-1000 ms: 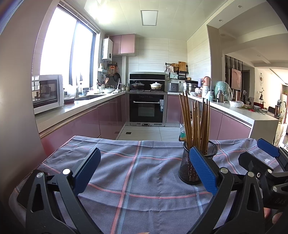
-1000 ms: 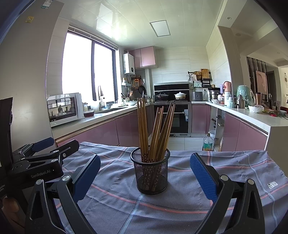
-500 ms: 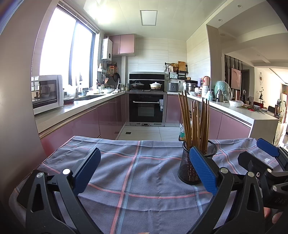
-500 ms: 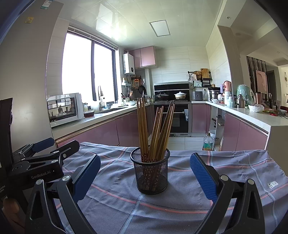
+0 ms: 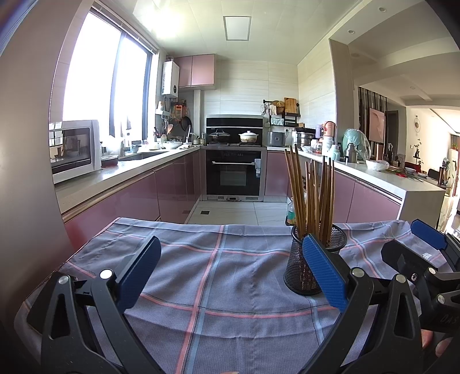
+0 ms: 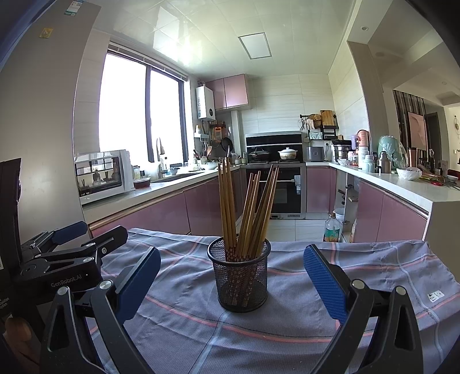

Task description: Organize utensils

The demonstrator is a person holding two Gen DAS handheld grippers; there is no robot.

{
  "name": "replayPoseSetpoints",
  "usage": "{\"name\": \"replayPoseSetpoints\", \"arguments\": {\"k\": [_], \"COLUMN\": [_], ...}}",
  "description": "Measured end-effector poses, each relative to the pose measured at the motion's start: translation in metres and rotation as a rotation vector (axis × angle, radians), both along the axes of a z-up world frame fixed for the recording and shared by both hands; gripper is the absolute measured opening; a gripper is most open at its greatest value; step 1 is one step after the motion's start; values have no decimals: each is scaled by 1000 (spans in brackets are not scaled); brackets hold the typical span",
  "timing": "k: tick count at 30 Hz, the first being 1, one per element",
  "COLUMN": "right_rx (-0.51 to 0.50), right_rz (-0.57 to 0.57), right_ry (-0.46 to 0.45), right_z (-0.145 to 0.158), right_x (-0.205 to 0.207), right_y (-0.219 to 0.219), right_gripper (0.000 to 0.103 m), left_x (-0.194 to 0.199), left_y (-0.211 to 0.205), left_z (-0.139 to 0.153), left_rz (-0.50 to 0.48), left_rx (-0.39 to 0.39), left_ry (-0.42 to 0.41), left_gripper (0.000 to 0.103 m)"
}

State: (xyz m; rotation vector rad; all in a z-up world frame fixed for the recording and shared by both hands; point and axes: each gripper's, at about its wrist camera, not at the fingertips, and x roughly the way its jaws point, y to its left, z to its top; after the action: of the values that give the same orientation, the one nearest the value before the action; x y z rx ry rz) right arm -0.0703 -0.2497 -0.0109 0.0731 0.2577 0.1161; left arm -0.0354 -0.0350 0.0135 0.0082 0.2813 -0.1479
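Both tongs are showing black skeletal frames with triangular cut-outs, silver rivets and blue textured pads: left tongs (image 5: pixel 230 273), right tongs (image 6: pixel 231 282). White "GenRobot.AI" lettering is marking the left body.

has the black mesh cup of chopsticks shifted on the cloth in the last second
No. In the right wrist view the black mesh cup of wooden chopsticks stands at the same spot on the plaid cloth, against the same oven behind.

Bright daylight thru window (image 5: pixel 100 83) at left, blown out white in both views. Glare patches on ceiling (image 6: pixel 178 37); ceiling panel (image 5: pixel 237 28) looks pale. Soft shadows on checked cloth (image 6: pixel 287 322) near mesh cup (image 6: pixel 240 276). Strong fisheye bend + dark vignette at edges. Centre sharp, no motion blur.
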Motion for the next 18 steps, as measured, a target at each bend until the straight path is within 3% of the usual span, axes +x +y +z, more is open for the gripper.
{"name": "replayPoseSetpoints", "arguments": {"k": [18], "right_rx": [4], "right_rz": [-4], "right_ry": [4], "right_z": [0], "right_x": [3], "right_y": [1], "right_gripper": [96], "left_x": [1], "left_y": [-2], "left_z": [-2], "left_rz": [-1], "left_rx": [-1], "left_ry": [6], "left_gripper": [97]}}
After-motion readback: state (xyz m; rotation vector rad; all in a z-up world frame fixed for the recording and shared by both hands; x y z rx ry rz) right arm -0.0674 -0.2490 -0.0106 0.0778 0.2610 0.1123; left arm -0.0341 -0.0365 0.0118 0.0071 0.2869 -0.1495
